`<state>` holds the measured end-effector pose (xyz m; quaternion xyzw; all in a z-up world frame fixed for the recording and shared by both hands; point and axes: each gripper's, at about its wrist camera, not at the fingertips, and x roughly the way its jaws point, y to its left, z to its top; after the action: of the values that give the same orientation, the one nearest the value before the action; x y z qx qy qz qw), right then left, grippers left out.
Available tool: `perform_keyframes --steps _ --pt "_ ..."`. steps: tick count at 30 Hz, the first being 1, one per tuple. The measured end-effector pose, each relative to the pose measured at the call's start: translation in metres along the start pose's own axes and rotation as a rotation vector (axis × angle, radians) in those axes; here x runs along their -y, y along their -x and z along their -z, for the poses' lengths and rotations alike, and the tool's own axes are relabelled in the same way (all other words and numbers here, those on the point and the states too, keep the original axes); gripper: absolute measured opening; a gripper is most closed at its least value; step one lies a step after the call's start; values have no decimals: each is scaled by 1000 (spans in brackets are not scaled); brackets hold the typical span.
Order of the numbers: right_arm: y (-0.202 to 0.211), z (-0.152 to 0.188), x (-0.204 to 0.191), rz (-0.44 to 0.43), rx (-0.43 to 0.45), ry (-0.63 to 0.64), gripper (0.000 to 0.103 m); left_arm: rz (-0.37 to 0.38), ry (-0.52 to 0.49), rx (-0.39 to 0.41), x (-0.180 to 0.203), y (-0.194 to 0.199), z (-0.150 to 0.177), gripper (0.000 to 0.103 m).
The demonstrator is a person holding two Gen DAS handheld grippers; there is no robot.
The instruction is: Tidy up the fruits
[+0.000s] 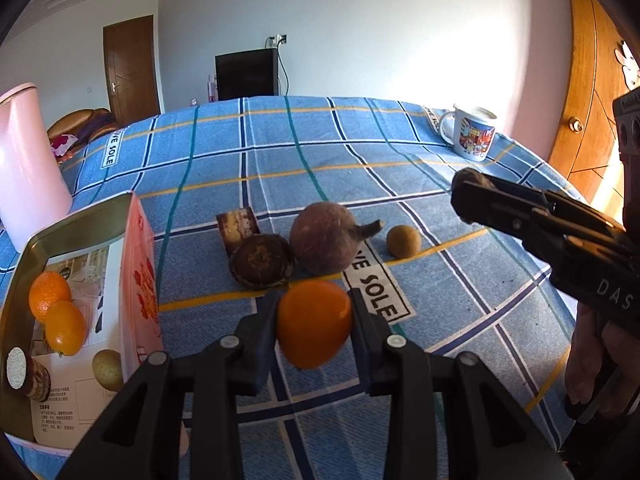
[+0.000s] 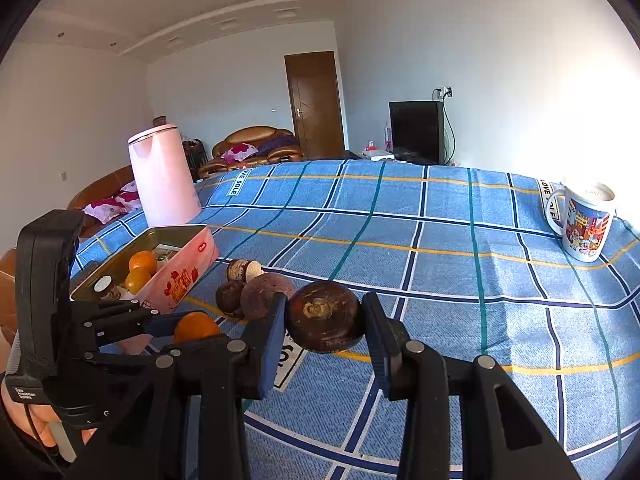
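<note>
Both claws are loaded: the left claw (image 1: pixel 314 320) clenches an orange (image 1: pixel 314 322) above the tabletop (image 1: pixel 460 280), the tin (image 1: pixel 136 264) at its 9 o'clock; the right claw (image 2: pixel 324 320) grips a brown fruit (image 2: pixel 325 316). Round skins could squirt from the pads and roll away.
</note>
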<state>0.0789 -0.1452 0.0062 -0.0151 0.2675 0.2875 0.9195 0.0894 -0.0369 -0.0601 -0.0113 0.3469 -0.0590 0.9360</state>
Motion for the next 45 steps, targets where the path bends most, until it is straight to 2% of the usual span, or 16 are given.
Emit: perform_keyframes --steps 7,14,25,35,45 --pt "10 0 -2 -29 51 14 40 -33 -3 94 -1 15 1 35" --pt "18 1 -6 -35 93 37 40 -48 -10 149 0 25 4 35" --pt "26 2 -10 -37 139 64 40 -56 -7 204 1 36 8 35" --pt "32 3 -14 -30 169 82 40 -62 -16 221 5 39 14 35" --pt "38 4 -21 -9 204 115 40 -112 -17 309 -5 59 10 35"
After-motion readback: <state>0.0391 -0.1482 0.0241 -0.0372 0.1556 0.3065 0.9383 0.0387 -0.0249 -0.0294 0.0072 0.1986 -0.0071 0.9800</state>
